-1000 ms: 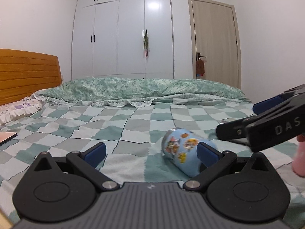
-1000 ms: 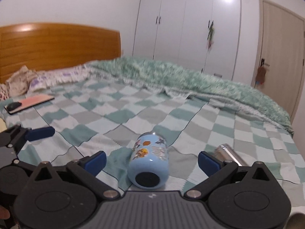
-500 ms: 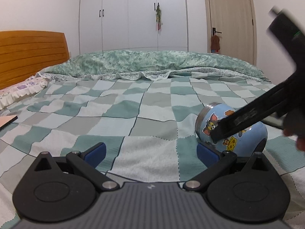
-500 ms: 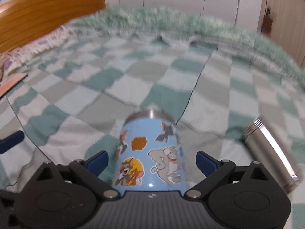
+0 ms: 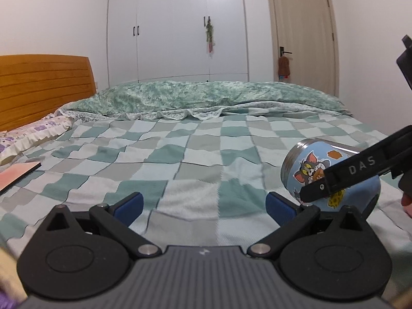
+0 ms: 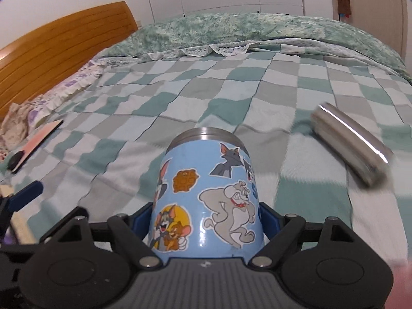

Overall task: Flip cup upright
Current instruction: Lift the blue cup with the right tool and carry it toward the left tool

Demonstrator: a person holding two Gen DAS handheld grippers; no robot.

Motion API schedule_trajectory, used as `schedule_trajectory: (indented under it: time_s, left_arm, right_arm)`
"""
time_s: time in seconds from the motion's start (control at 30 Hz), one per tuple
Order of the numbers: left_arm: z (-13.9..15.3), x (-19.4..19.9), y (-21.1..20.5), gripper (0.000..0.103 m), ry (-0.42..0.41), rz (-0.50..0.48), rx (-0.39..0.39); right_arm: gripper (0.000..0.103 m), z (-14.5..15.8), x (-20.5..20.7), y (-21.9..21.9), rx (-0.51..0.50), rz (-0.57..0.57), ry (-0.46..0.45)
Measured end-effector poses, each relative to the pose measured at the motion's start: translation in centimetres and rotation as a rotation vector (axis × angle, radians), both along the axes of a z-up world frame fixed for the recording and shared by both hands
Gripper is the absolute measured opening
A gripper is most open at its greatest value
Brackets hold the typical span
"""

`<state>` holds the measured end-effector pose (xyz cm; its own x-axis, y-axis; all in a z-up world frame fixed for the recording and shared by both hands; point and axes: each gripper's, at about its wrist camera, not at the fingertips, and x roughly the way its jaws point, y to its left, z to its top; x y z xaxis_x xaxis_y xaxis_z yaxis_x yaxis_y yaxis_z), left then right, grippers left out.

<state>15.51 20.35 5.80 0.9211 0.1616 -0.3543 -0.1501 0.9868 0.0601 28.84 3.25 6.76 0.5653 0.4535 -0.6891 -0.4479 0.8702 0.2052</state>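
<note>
Right gripper point(image 6: 206, 219) is clamped on the blue cartoon cup point(image 6: 206, 195), blue pads pressed to both sides of its lower body, metal rim pointing away toward the far end of the bed. From the left wrist view the cup point(image 5: 332, 177) sits at the right, tilted w/ rim toward the left, low over the checked blanket point(image 5: 180, 159); can't tell if it touches the fabric. The right gripper's black finger point(image 5: 360, 172) crosses its front.

Left gripper point(image 5: 203, 204) is wide open, nothing between its pads, hovering near the blanket just left of the cup.

A steel bottle point(image 6: 352, 144) lies on its side to the right of the cup, apart from it. A pink phone point(image 6: 38, 139) rests at far left near the pillow point(image 6: 59, 95). Wooden headboard point(image 5: 43, 87) on left, white wardrobe point(image 5: 177, 25) and door point(image 5: 301, 33) at the far wall.
</note>
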Motion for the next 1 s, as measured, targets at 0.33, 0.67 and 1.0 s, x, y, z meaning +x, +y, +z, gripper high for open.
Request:
schedule_trajectory:
  time_s: [0.33,0.67,1.0]
  left_arm:
    - [-1.1,-6.9,-2.8,0.103,0.048,-0.009,0.000]
    - [-1.4,-8.8,-3.4,0.103,0.079,0.019,0.017]
    - [-0.2,-9.3,-6.5,0.103,0.085,-0.017,0.035]
  right_arm:
    - [0.083,-0.9,-7.1,-3.3,-0.008,-0.034,0.009]
    - [0.086,-3.8,-5.7,-1.4,-0.040,-0.061,0.042]
    - [0.102,0.0,-11.3,-8.6,0.052,0.015,-0.321]
